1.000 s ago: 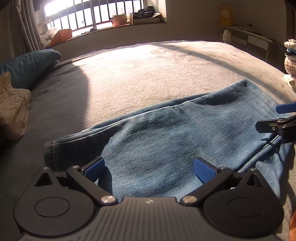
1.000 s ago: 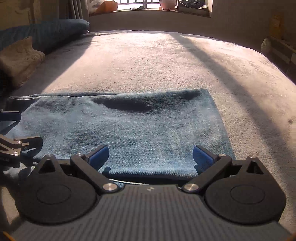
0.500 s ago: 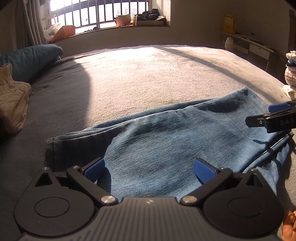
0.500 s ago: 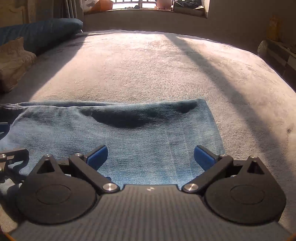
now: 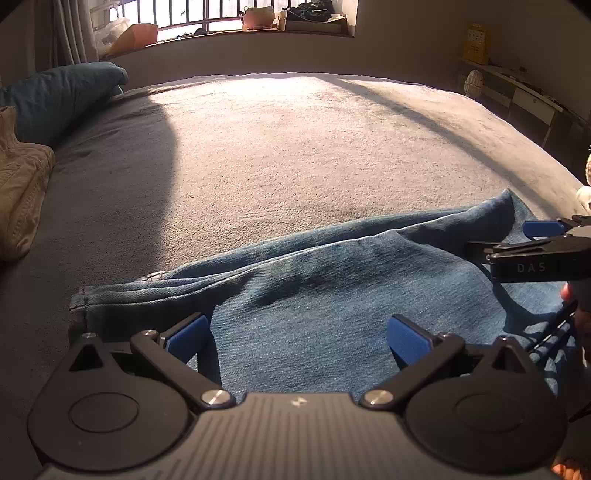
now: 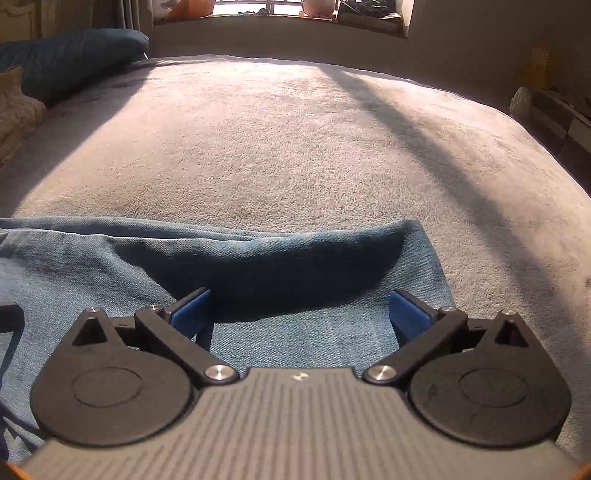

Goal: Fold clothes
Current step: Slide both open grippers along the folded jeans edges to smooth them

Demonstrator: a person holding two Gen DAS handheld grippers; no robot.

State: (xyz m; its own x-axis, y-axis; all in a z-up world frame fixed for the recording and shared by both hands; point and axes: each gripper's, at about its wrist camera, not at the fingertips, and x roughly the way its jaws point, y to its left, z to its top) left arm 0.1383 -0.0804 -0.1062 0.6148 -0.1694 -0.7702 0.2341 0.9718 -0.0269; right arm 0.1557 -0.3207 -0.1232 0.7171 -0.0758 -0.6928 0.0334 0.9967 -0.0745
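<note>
Only the left wrist view shows the right gripper (image 5: 509,240) over jeans (image 5: 332,306).

Sunlight from a barred window (image 5: 221,16) falls across the grey bed (image 5: 295,147); a blue pillow (image 5: 62,96) lies at its left.

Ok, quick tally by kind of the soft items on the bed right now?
Jeans: 1
Blue pillow: 1
Beige folded garment: 1
Total: 3
</note>
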